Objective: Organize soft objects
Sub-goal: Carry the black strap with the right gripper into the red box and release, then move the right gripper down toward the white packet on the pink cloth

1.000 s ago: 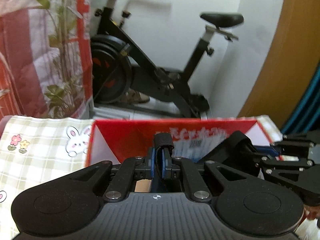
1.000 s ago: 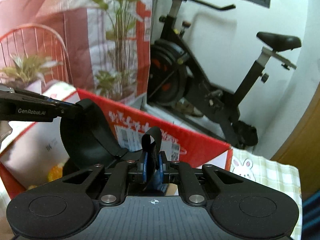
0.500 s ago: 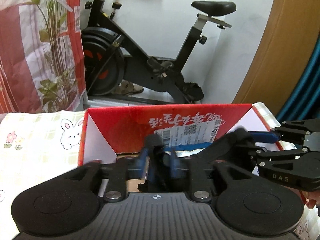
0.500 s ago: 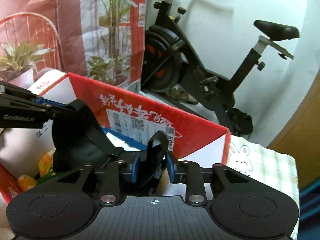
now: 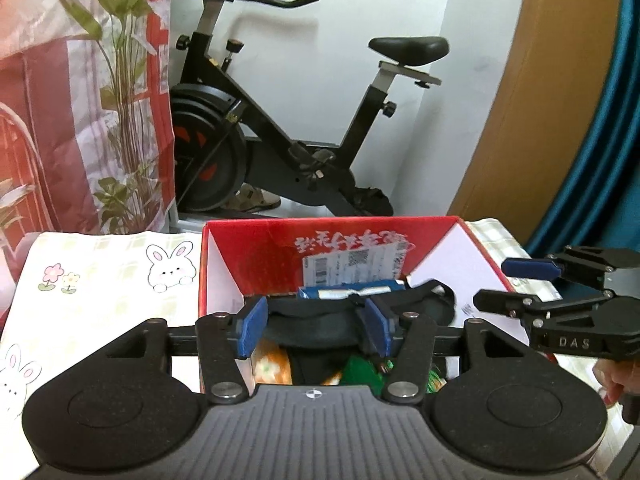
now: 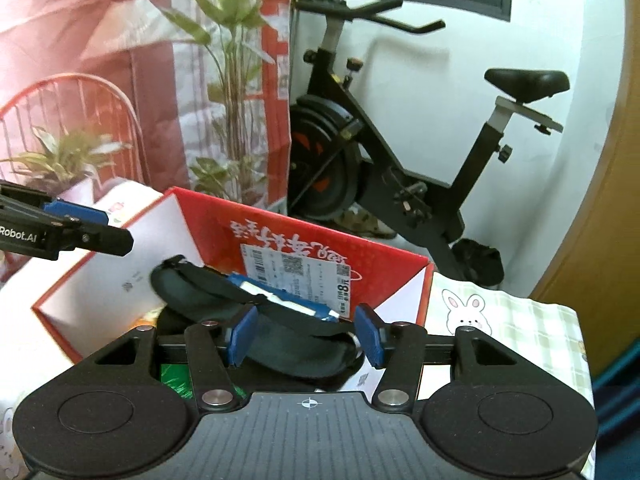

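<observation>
A black soft eye mask with a strap [image 6: 224,292] lies inside the red cardboard box [image 6: 304,236], on top of other items; it also shows in the left wrist view [image 5: 316,324]. My left gripper [image 5: 314,330] is open above the box with the mask below its blue pads [image 5: 252,326]. My right gripper [image 6: 306,334] is open too, over the mask, nothing between its pads [image 6: 370,340]. Each gripper shows in the other's view: right [image 5: 560,304], left [image 6: 60,228].
The box [image 5: 320,240] stands on a checked cloth with bunny prints [image 5: 104,280]. Inside are a blue-white packet [image 6: 288,300], orange [image 5: 272,364] and green [image 5: 360,372] soft items. An exercise bike [image 5: 300,152] and a plant-print curtain [image 5: 80,100] stand behind.
Both grippers were shut on the black mask's strap and have opened. The mask has dropped into the box. Both grippers have risen a little.
</observation>
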